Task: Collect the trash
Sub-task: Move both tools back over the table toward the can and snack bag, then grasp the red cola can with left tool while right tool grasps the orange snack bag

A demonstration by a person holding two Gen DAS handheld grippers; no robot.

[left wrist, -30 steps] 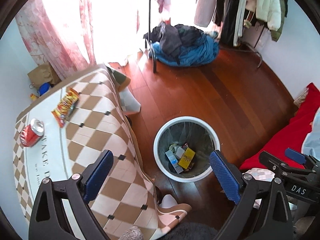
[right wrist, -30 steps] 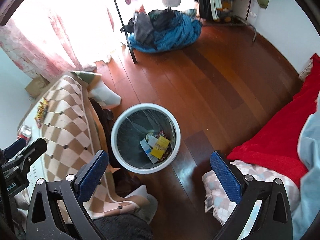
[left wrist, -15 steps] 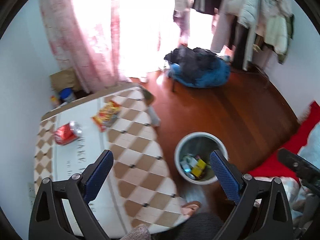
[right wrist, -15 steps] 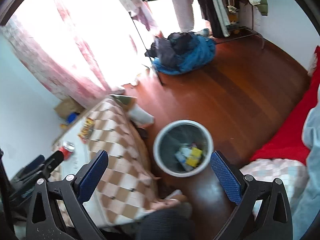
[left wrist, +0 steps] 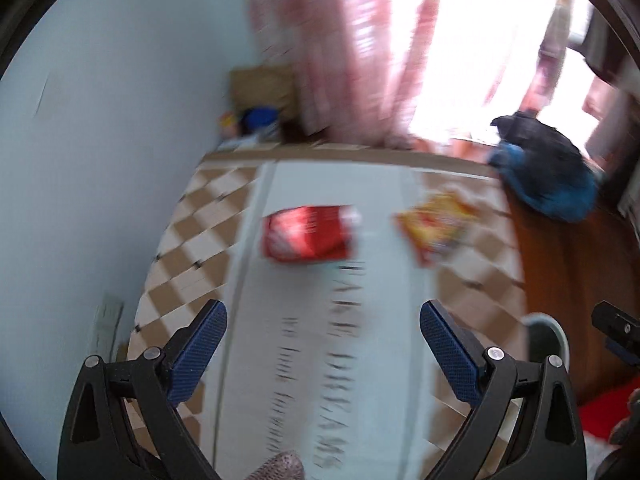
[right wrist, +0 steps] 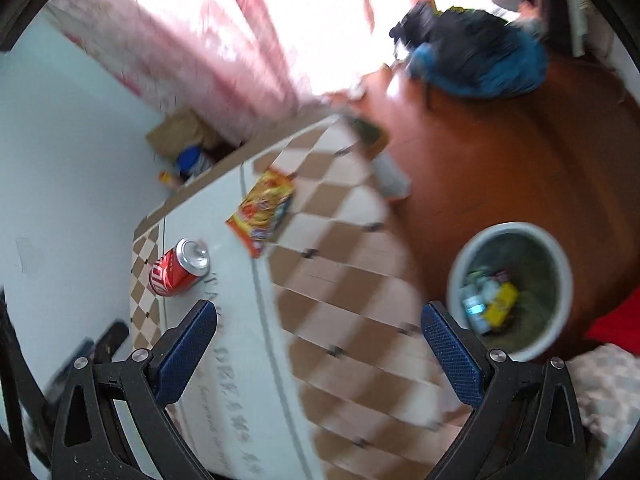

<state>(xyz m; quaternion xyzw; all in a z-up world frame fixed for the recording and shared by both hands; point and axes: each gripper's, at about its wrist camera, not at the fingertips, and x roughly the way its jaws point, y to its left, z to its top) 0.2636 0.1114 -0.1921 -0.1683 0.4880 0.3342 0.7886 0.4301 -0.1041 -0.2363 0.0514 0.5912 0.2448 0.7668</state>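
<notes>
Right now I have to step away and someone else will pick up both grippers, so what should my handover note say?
Left gripper: open, empty, aimed at the table with the red soda can ahead of its fingers.
Right gripper: open, empty, over the checkered tablecloth.
On the table: the can lying on its side, and a yellow snack wrapper beside it, apart from it.
On the floor beside the table: the white trash bin, with a few discarded packages already inside.
Done: some trash binned.
Left: grab the can and the wrapper and drop both in the bin.
</notes>
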